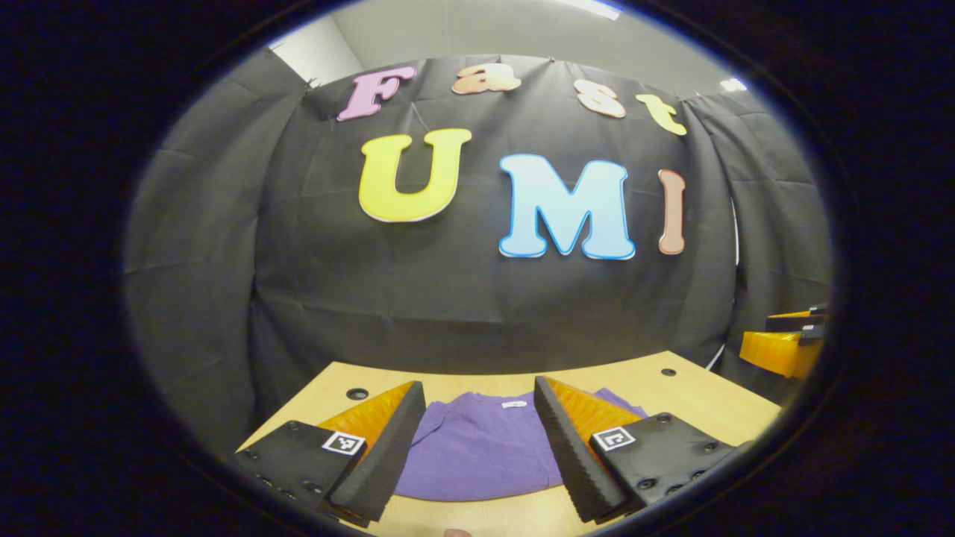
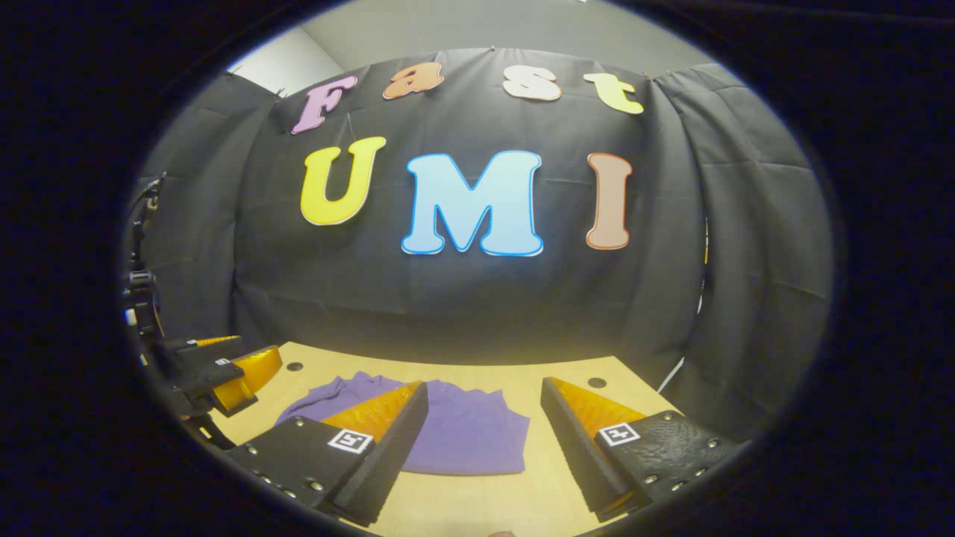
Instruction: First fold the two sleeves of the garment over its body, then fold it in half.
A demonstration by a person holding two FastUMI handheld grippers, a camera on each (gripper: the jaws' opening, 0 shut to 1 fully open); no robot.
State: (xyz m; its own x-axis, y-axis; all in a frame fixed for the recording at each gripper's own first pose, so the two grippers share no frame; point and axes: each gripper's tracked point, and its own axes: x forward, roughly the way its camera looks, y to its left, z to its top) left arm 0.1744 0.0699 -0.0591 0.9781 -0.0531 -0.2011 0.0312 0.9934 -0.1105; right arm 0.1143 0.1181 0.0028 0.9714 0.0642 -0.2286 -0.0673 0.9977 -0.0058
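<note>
A purple garment (image 1: 477, 451) lies flat on the light wooden table (image 1: 694, 395), with a small white tag near its far edge. In the left gripper view my left gripper (image 1: 479, 395) hangs open above the table, and the garment shows between its fingers. In the right gripper view the same garment (image 2: 470, 436) lies left of centre, partly behind one finger of my right gripper (image 2: 485, 391), which is open and holds nothing. The left gripper (image 2: 224, 365) also appears at the far left of that view, above the table's left end.
The table has round cable holes (image 1: 357, 393) near its back corners (image 2: 597, 382). Black cloth walls close the booth behind and on both sides. Bare tabletop (image 2: 552, 418) lies right of the garment. The right gripper (image 1: 783, 347) shows at the right edge of the left gripper view.
</note>
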